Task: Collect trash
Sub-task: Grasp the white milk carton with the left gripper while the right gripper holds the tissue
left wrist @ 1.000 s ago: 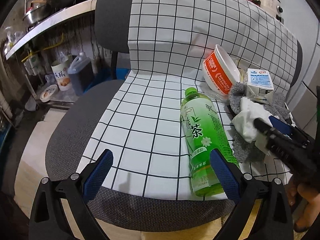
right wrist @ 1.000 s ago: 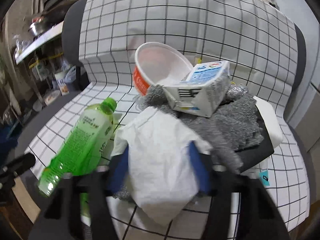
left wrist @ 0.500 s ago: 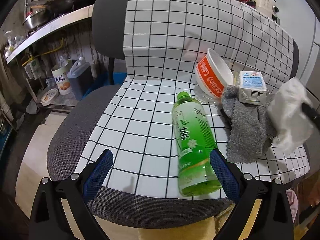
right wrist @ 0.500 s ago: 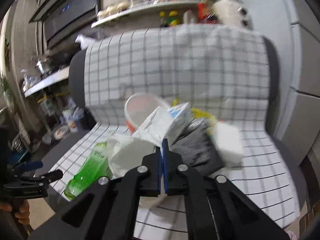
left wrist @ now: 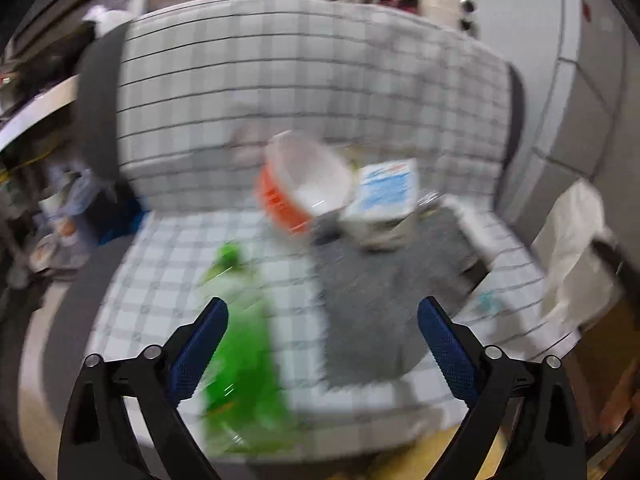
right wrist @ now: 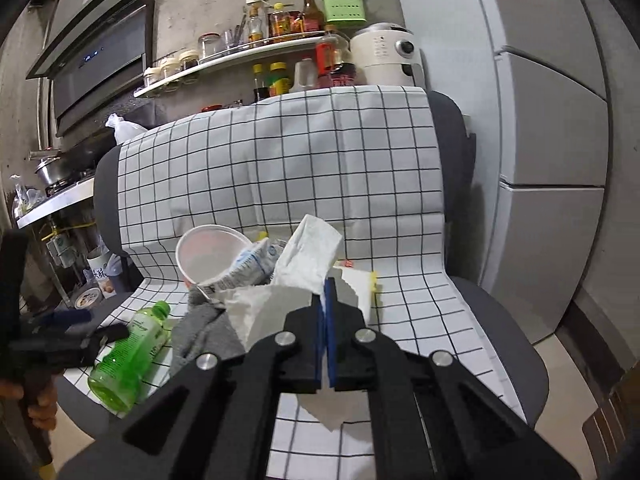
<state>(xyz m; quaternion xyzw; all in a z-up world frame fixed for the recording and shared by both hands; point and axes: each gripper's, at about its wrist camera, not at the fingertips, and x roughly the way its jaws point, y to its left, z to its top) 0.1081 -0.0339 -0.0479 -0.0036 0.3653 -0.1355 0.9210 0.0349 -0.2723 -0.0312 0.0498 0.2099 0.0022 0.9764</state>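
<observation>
My right gripper (right wrist: 326, 292) is shut on a crumpled white tissue (right wrist: 308, 252), held up above the chair seat. That tissue (left wrist: 572, 248) also shows at the right edge of the blurred left wrist view. My left gripper (left wrist: 322, 344) hangs open over the seat's front with nothing between its pads. On the checked cloth (right wrist: 304, 176) lie a green tea bottle (right wrist: 128, 356) (left wrist: 240, 360), a grey rag (right wrist: 200, 328) (left wrist: 380, 292), an orange and white paper bowl (right wrist: 212, 252) (left wrist: 308, 188) and a blue and white milk carton (right wrist: 252, 264) (left wrist: 384, 200).
The chair stands in a kitchen. A grey fridge (right wrist: 560, 160) rises to its right. Behind it a shelf (right wrist: 240, 56) carries bottles and jars. A stove counter with a pot (right wrist: 52, 172) is at the left. A white pad with a yellow edge (right wrist: 358, 284) lies on the seat.
My right gripper closed on the tissue and lifted it off the grey rag, up and back. My left gripper swung to the right and rose, still open; its view is now blurred.
</observation>
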